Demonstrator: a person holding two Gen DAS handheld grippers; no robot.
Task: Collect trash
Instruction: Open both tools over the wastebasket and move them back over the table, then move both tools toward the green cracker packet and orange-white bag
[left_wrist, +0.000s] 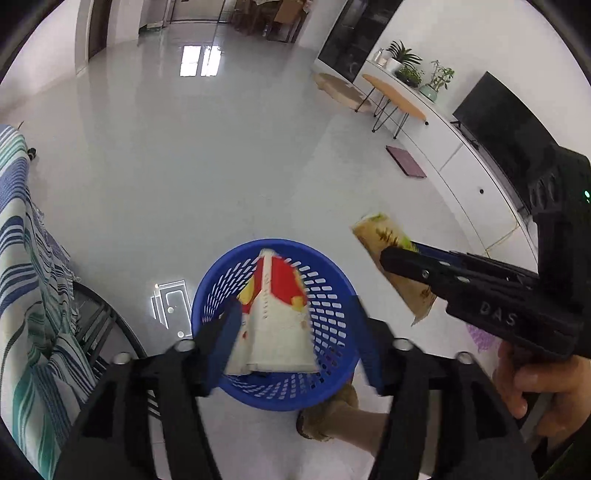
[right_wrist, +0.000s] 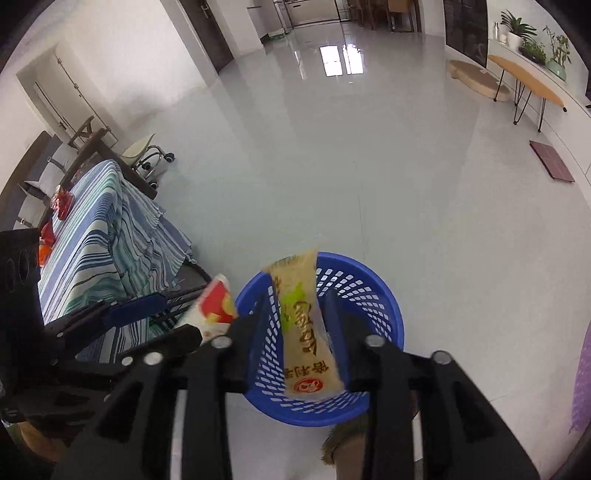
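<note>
Spread left gripper (left_wrist: 291, 332) frames a red-white wrapper (left_wrist: 275, 317) over the basket (left_wrist: 332, 295); right gripper (right_wrist: 295, 325), parted, flanks a tan wrapper (right_wrist: 306, 332) (light, crinkly, slippery; pinch mid-body).

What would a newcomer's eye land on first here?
The blue perforated basket on the pale floor, low in the middle of both views. Over it, a red, yellow and white wrapper sits between the open left gripper fingers, and a tan wrapper between the right gripper fingers. A striped tablecloth drapes at left.
</note>
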